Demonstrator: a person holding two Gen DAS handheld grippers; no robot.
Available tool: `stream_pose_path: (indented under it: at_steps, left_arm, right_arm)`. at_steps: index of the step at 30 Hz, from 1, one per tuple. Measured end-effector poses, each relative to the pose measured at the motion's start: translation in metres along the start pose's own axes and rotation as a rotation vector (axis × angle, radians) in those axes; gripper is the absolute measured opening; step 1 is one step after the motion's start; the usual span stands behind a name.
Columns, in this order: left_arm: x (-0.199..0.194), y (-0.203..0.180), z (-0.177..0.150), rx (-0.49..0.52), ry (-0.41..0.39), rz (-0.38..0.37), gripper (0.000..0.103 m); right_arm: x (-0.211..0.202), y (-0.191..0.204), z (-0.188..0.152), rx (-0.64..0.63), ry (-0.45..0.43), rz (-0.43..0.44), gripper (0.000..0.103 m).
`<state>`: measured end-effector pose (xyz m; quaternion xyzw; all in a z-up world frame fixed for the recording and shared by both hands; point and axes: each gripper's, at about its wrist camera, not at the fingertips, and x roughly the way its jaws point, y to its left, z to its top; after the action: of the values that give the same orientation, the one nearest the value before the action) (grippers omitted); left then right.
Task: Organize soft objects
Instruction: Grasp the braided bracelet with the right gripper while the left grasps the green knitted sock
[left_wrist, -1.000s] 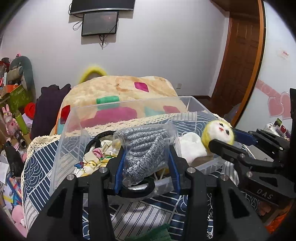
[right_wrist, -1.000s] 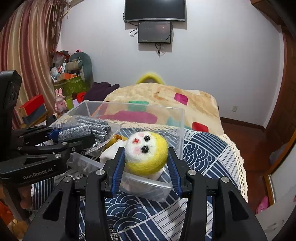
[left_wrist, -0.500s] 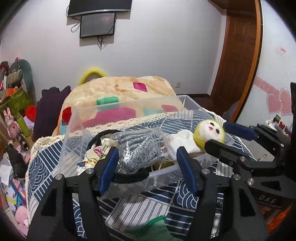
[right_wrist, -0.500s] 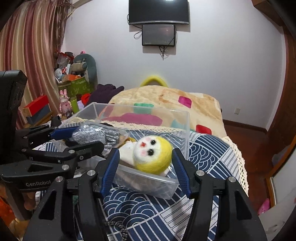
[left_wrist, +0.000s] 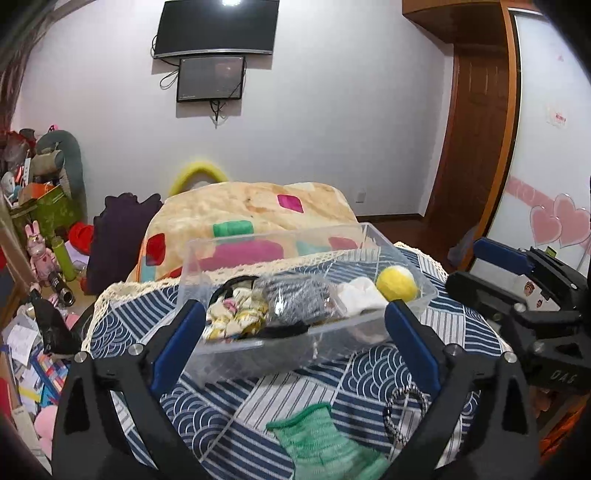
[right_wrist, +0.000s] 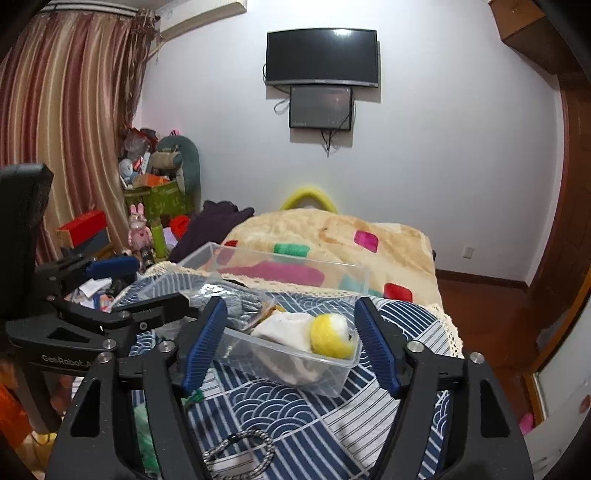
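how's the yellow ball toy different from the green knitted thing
The yellow ball toy is round and fuzzy, while the green knitted piece lies flat and ribbed. The ball toy sits inside the clear bin at its right end; the green piece lies outside it on the blue patterned cloth, nearer the camera. Both are soft, and neither is held.

The bin (left_wrist: 402, 258) is clear plastic, holding a yellow ball (left_wrist: 397, 283), a white sock (left_wrist: 360, 295), a grey-and-black knit (left_wrist: 299, 301) and cream cloth (left_wrist: 236, 314) with yellow and pink print. It sits on a navy-and-white bedcover (left_wrist: 369, 373) of wave scales and stripes, edged in cream lace, where a mint-green sock (left_wrist: 325, 439) and a black-and-white cord (left_wrist: 397, 413) also lie. Behind is a tan blanket (left_wrist: 255, 206) with pink, green and red patches; both grippers are black with blue pads (right_wrist: 205, 345).
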<state>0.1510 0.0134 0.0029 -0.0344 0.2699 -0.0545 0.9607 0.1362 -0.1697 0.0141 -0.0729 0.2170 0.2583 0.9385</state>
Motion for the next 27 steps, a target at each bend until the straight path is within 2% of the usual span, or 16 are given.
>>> stream_pose_path:
  at_steps: [9,14,23,24,27]
  left_arm:
    - [-0.009,0.008,-0.034,-0.015,0.07,0.005,0.101]
    - [-0.007,0.012,-0.058,-0.038,0.136,-0.014,0.101]
    - [-0.005,-0.002,-0.097,-0.007,0.173,-0.039,0.1]
    - [-0.004,-0.003,-0.101,-0.008,0.18,-0.042,0.099]
    - [-0.001,-0.007,-0.109,-0.012,0.192,-0.055,0.084]
  right_arm:
    - [-0.004,0.008,-0.022,0.022,0.034,0.04,0.07]
    - [0.007,0.015,-0.046,0.026,0.111,0.059,0.07]
    - [0.019,0.016,-0.086,0.048,0.236,0.077,0.07]
    - [0.019,0.017,-0.089,0.046,0.243,0.077,0.07]
    - [0.021,0.017,-0.095,0.036,0.264,0.075,0.069]
